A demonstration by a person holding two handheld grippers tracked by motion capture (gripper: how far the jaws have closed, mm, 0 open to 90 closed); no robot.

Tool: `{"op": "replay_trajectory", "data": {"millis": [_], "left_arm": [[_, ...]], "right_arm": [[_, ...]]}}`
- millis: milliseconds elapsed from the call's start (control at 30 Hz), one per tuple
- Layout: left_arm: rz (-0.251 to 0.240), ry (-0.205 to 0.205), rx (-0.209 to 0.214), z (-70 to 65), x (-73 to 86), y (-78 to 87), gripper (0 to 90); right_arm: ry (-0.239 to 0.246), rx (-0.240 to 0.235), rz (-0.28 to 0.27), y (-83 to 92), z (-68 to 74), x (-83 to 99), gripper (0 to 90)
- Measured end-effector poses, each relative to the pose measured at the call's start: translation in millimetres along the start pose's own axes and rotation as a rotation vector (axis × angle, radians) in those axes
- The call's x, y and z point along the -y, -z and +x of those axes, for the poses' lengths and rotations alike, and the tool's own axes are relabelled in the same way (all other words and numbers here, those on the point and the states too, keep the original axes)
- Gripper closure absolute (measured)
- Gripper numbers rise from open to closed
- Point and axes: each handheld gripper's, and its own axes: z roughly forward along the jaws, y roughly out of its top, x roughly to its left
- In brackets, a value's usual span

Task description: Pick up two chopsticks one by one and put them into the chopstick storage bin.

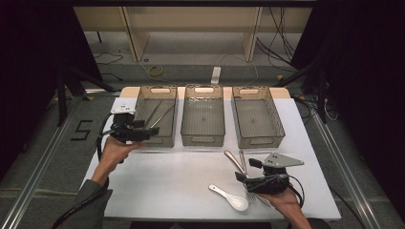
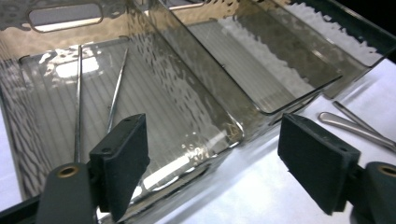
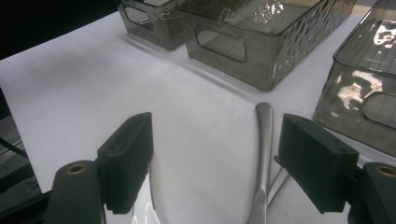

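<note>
Two thin metal chopsticks (image 1: 160,114) lie inside the left smoky plastic bin (image 1: 165,140). My left gripper (image 1: 150,130) hovers at that bin's near left corner, open, with nothing between its pads. In the left gripper view the chopsticks (image 2: 78,102) rest on the ribbed bin floor beyond the open gripper (image 2: 210,140). My right gripper (image 1: 246,170) stands open at the table's front right, over a metal spoon (image 1: 234,160) and a fork (image 1: 242,160). The spoon handle (image 3: 263,140) runs between the right gripper's (image 3: 217,140) parted pads, untouched. A white ceramic spoon (image 1: 231,198) lies just to the left.
A middle bin (image 1: 203,139) and a right bin (image 1: 258,141) stand beside the left one along the far side of the white table (image 1: 167,176). Shelving and cables sit on the floor beyond the table.
</note>
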Motion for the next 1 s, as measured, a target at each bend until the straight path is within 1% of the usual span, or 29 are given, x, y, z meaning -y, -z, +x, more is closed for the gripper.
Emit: {"op": "replay_trajectory", "data": {"millis": [33,100,167,233,333,367,400,467,533,633,733,833,967,1000], "left_arm": [[-0.009,-0.001,0.008,-2.2,2.8,0.7,23.1],[-0.022,-0.003,0.009,-6.6,7.8,1.1,21.9],[-0.022,-0.011,0.013,-9.9,11.6,1.3,21.1],[-0.024,-0.007,0.026,-13.8,16.1,1.6,20.3],[-0.029,-0.019,0.026,-18.4,20.2,3.2,19.2],[-0.036,-0.017,0.031,-20.1,21.6,4.0,19.1],[-0.036,-0.019,0.037,-21.6,23.2,4.7,18.8],[-0.034,-0.029,0.036,-24.4,25.6,5.4,17.8],[-0.031,-0.029,0.045,-26.6,28.0,5.6,17.7],[-0.022,-0.038,0.051,-29.6,31.6,5.1,17.2],[-0.024,-0.050,0.047,-31.4,34.2,5.3,16.5],[-0.034,-0.033,0.055,-31.6,37.5,7.1,16.3],[-0.038,-0.025,0.057,-33.8,41.8,9.6,15.8],[-0.041,-0.028,0.063,-34.3,42.6,10.6,15.8]], "right_arm": [[0.000,-0.002,0.002,-0.5,0.0,0.0,27.5],[0.000,-0.005,0.009,-1.5,0.5,-0.2,27.6],[0.000,-0.008,0.012,-2.4,1.1,-0.3,27.6],[0.006,-0.012,0.017,-3.4,1.5,-0.3,27.7],[0.005,-0.016,0.030,-4.4,2.2,-0.5,27.8],[0.005,-0.019,0.031,-4.7,2.3,-0.4,27.9],[0.005,-0.019,0.034,-5.2,2.3,-0.4,28.0],[0.005,-0.025,0.044,-6.4,2.0,-0.3,28.2],[0.005,-0.028,0.051,-8.0,2.4,-0.6,28.3],[0.009,-0.041,0.065,-10.3,3.6,-1.1,28.9],[0.016,-0.050,0.078,-12.4,5.1,-1.2,29.0],[0.015,-0.055,0.088,-14.0,6.4,-1.4,29.6],[0.020,-0.066,0.093,-15.5,7.6,-2.3,30.1],[0.016,-0.068,0.096,-16.1,8.1,-2.6,30.2]]}}
